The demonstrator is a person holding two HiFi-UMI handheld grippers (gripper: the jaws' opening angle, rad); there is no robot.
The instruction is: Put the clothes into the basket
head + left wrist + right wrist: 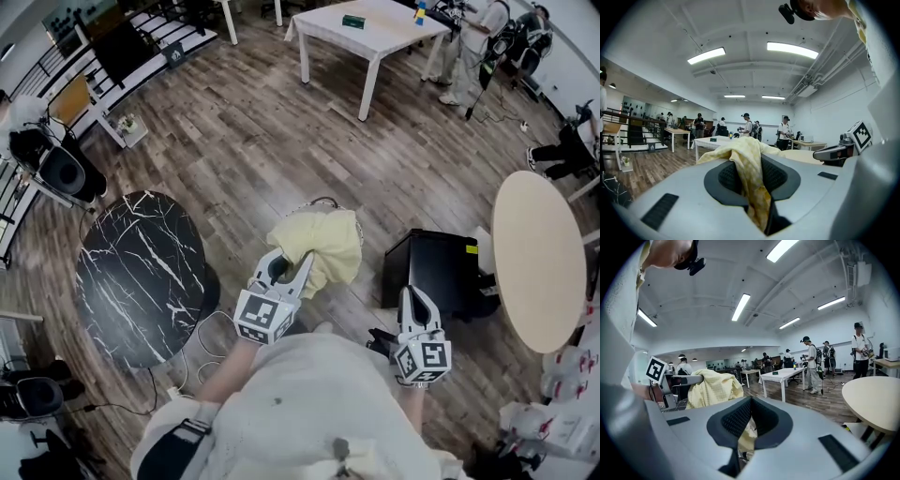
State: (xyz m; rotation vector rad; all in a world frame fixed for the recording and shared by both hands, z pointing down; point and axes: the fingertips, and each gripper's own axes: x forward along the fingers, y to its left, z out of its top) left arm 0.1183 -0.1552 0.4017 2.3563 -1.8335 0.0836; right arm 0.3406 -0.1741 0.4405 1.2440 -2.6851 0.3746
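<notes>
The person's left gripper (pixel 283 270) is held level in front of the body. Its jaws are pressed on a yellow cloth (pixel 323 244). In the left gripper view a fold of it runs down between the two dark pads, and the rest lies bunched over the jaw tips. In the head view the cloth hangs above the wood floor (pixel 281 141), just beyond the left gripper.

The right gripper (pixel 417 302) is at the same level, well apart from the cloth. Its jaws stand pressed together. In the right gripper view a small pale yellow bit shows low in the slit between the pads. I cannot tell if it is pinched there or only seen through the gap.

Just beyond the right gripper a black box (pixel 439 267) stands on the floor. At the left is a black table (pixel 141 272) with white veins, and at the right a round beige table (pixel 539 258), with the box just beside it.

Far off stands a white table (pixel 375 33) with a small green thing on it. Some people (pixel 464 47) stand near its right end.
</notes>
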